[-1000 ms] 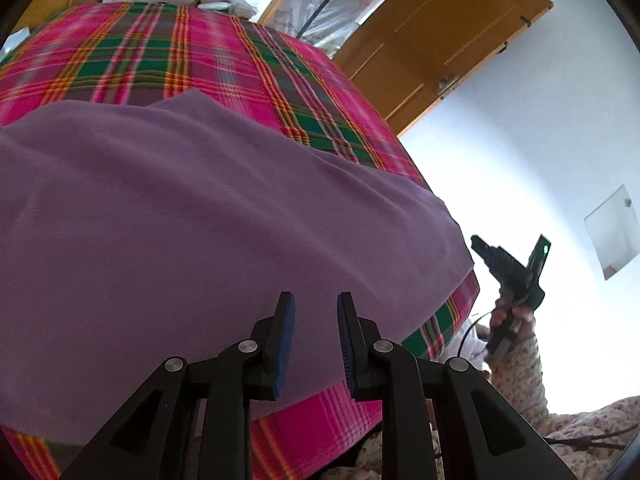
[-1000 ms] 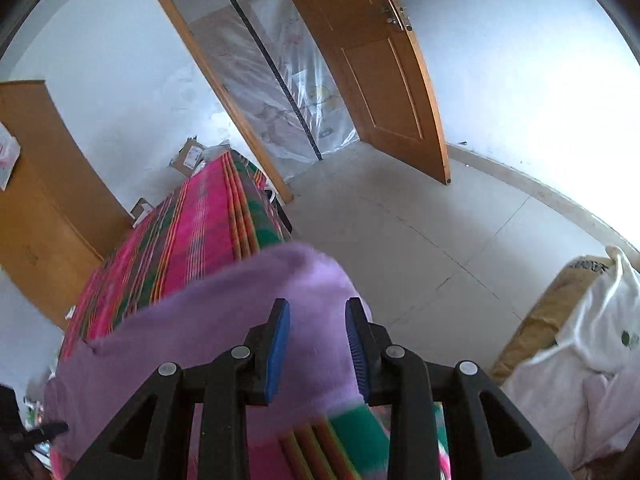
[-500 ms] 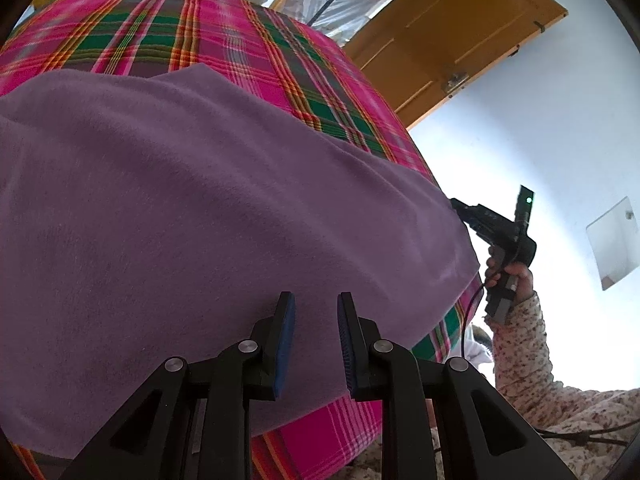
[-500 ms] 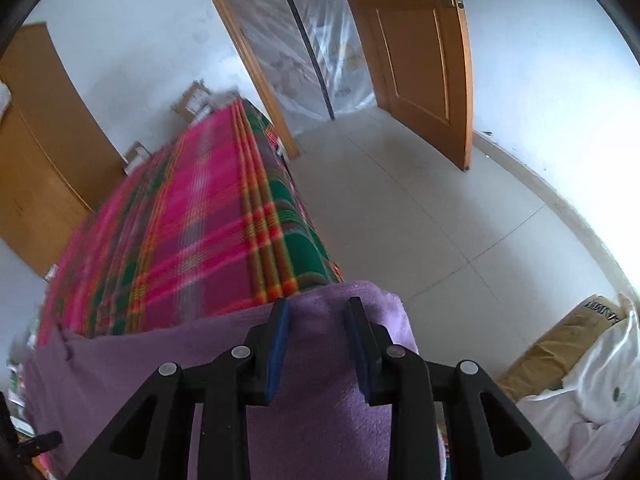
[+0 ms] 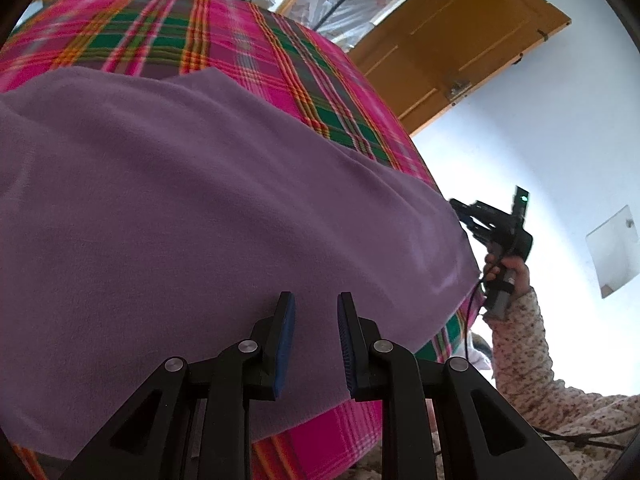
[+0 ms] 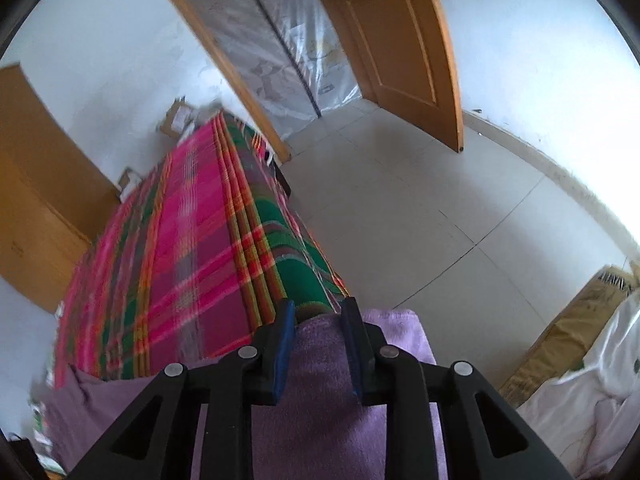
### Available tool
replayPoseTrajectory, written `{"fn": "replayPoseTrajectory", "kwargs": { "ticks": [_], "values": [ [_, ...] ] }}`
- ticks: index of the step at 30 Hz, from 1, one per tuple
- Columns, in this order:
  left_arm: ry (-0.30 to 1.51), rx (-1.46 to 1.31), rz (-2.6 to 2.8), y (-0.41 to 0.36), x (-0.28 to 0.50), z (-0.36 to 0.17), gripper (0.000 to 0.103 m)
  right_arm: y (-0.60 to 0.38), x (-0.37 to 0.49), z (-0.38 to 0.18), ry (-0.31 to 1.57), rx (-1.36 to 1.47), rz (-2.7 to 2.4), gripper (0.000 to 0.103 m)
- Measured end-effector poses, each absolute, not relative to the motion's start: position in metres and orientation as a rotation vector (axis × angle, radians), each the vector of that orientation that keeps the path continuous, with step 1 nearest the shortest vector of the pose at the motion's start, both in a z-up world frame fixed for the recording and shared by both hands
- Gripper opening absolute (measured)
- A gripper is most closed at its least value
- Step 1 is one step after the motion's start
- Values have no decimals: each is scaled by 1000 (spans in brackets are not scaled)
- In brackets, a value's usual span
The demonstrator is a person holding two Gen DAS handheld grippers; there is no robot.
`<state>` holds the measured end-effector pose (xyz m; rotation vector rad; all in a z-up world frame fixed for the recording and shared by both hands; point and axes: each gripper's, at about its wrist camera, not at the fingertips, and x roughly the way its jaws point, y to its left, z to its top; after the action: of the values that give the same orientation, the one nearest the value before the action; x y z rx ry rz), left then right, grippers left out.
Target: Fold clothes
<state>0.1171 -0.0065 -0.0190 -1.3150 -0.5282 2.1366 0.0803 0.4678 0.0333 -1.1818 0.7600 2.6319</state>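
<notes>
The purple garment [image 5: 208, 216] lies spread over the near end of the plaid-covered bench [image 5: 248, 36], one corner draped over the bench's right edge. Within the last second the right gripper [image 6: 318, 320] has swung in from beside the bench to that corner; its fingers are closing with the cloth's edge between them, though they do not yet look clenched. The left gripper [image 5: 316, 320] hovers over the garment's near edge, fingers released, grasping nothing. The fold looks ready to start.

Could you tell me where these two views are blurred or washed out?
Left wrist view: the white wall is blown out, while the purple cloth stays sharp. Right wrist view: the plaid cover is smeared by motion blur, and glare whitens the right edge.
</notes>
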Motion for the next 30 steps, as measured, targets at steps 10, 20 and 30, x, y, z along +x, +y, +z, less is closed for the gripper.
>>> {"fn": "replayPoseTrajectory", "kwargs": {
  "ticks": [10, 20, 30],
  "values": [
    [-652, -1274, 2297, -65, 131, -20, 22, 379, 137, 48, 341, -1143, 2833, 26],
    [-782, -1210, 2430, -128, 153, -28, 22, 312, 156, 38, 144, -1143, 2865, 26],
    [-891, -1155, 2578, -194, 179, -29, 22, 235, 164, 55, 109, -1144, 3036, 26]
  ]
}}
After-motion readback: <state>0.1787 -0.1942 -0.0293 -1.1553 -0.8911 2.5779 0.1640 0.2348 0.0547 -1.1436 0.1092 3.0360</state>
